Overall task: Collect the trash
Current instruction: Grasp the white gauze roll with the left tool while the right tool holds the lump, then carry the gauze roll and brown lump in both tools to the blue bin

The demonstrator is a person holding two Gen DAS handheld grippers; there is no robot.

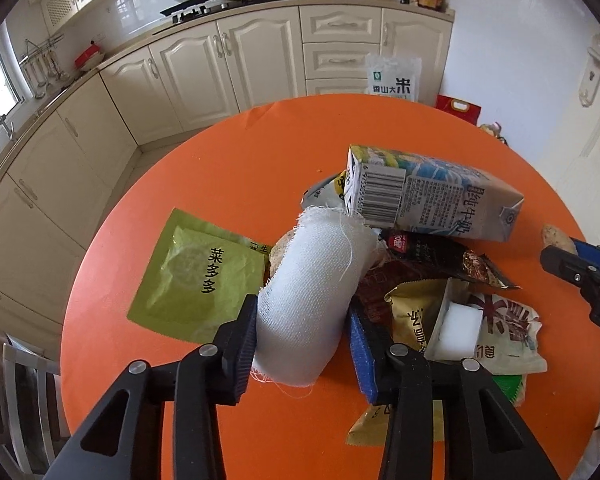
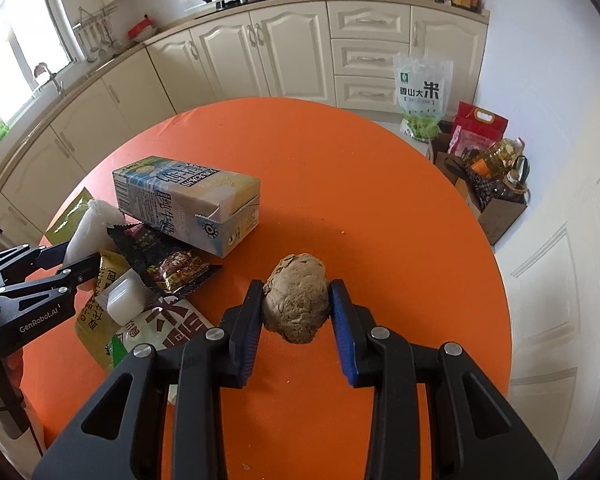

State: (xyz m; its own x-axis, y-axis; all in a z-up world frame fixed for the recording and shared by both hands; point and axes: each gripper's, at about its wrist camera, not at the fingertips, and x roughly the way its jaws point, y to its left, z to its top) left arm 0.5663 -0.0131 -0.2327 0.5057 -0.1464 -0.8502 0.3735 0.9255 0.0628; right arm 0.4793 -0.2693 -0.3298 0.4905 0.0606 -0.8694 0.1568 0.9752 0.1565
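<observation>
On the orange round table (image 1: 260, 152) lies a pile of trash: a milk carton (image 1: 432, 194) on its side, a dark snack wrapper (image 1: 432, 260), gold and white wrappers (image 1: 496, 320), a small white tub (image 1: 458, 328) and a green packet (image 1: 200, 276). My left gripper (image 1: 304, 332) is shut on a white gauze cloth (image 1: 312, 292). My right gripper (image 2: 296, 308) is shut on a brown lump (image 2: 296, 300) and holds it above the table (image 2: 380, 208). The carton (image 2: 188, 200) and the left gripper (image 2: 60, 268) show at left in the right wrist view.
Cream kitchen cabinets (image 1: 228, 64) and a counter with a hob and pans stand behind the table. A rice bag (image 2: 422, 96), a red bag (image 2: 480, 124) and a box with oil bottles (image 2: 496, 188) stand on the floor at right. A white door (image 2: 572, 240) is at far right.
</observation>
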